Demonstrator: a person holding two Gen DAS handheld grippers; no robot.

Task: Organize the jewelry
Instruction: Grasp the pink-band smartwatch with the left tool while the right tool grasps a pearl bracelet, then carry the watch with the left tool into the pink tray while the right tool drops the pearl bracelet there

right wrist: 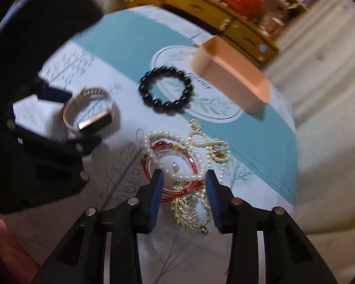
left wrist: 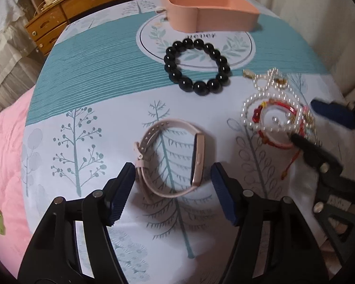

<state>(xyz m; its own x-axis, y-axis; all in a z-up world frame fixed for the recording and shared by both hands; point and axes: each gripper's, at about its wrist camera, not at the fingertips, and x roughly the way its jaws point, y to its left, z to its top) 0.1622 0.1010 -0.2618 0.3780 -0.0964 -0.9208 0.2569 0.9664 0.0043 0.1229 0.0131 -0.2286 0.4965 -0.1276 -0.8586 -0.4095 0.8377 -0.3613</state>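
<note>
Straddling: left gripper (left wrist: 172, 189) has its jaws apart on either side of the pink watch (left wrist: 170, 158), blue ribbed pads not pressing on the strap.
Right gripper (right wrist: 184, 201): jaws narrower, set down around the jewelry pile (right wrist: 187, 165); whether the pads pinch anything cannot be told.
Watch: smooth pink band looped shut, flat rose-gold case standing on edge, lying on the tablecloth (left wrist: 94, 59).
Pile: string of small white pearls, red bangle and gold leaf-shaped piece, tangled together.
Black bracelet (left wrist: 197, 67): ring of large glossy round beads, lying apart between the watch and the tray.
Tray (left wrist: 210, 11): shallow peach box with rounded corners, at the far edge.
Tablecloth: white and teal, printed with trees.
</note>
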